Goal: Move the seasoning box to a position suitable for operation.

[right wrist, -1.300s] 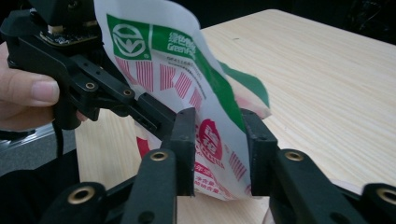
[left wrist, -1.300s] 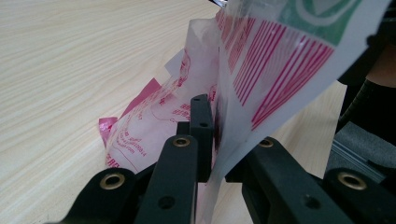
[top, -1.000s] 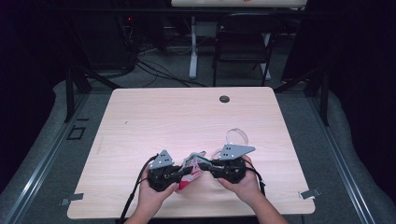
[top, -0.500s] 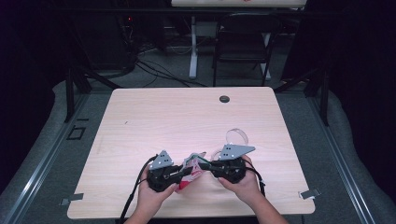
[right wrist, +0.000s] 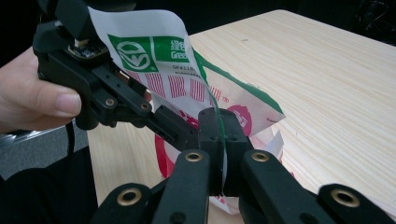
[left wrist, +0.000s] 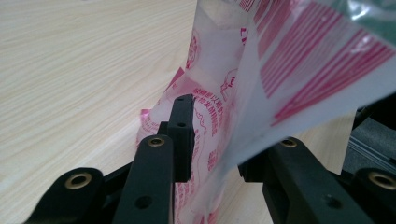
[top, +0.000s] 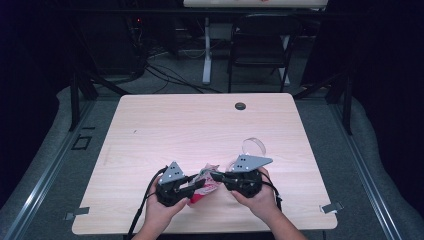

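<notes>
A thin plastic bag (top: 204, 186) printed in red and green hangs between my two grippers just above the table's (top: 200, 125) front edge. My left gripper (top: 192, 186) is shut on the bag's red-printed side (left wrist: 280, 60), and the film runs up between its jaws (left wrist: 215, 140). Facing it from the right, my right gripper (top: 216, 176) is shut on the bag's green-edged rim (right wrist: 187, 88), jaws pressed together (right wrist: 222, 140). In the right gripper view the left gripper (right wrist: 173, 126) meets mine almost tip to tip, with a hand (right wrist: 32, 98) behind it.
A clear plastic loop (top: 253, 146) lies on the table just beyond the right gripper. A dark round grommet (top: 240, 106) sits near the far edge. A black chair (top: 260, 45) and cables stand on the floor past the table.
</notes>
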The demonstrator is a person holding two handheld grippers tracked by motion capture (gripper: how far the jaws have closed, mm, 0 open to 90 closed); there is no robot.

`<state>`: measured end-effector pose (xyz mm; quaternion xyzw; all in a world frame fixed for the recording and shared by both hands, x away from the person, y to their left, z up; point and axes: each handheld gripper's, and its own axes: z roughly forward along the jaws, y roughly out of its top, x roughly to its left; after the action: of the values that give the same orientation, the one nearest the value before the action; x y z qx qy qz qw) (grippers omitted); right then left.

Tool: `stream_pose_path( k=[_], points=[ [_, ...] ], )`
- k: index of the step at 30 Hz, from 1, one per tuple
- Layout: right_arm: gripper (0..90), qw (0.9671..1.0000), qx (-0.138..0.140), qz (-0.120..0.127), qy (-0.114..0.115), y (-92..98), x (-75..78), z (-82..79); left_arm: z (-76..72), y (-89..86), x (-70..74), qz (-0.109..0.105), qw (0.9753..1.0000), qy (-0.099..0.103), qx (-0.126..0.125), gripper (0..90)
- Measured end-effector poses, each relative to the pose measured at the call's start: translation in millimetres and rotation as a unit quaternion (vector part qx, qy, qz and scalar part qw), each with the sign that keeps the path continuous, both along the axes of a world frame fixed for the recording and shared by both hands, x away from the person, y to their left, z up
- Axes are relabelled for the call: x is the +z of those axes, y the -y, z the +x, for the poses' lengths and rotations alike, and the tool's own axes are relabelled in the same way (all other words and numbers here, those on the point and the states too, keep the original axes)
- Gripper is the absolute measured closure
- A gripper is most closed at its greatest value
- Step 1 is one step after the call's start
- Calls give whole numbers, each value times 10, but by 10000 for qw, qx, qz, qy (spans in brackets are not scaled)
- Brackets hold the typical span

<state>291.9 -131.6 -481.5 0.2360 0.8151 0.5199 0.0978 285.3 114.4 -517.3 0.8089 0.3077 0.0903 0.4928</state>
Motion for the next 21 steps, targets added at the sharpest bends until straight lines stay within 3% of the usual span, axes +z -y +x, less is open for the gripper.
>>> stream_pose_path(
  k=[4,11,19,21],
  points=[
    [900,9999,-104,21,60,-8,46,9,0,-2,-8,2,9999,88,109,667],
    [900,9998,-126,20,183,8,95,26,9,-11,-55,-49,9999,45,116,550],
    [900,9999,-29,43,154,39,44,7,21,-14,-229,-340,9993,-76,134,458],
    [900,9999,-34,76,141,49,37,7,23,-4,-278,-243,9995,-121,148,428]
  ],
)
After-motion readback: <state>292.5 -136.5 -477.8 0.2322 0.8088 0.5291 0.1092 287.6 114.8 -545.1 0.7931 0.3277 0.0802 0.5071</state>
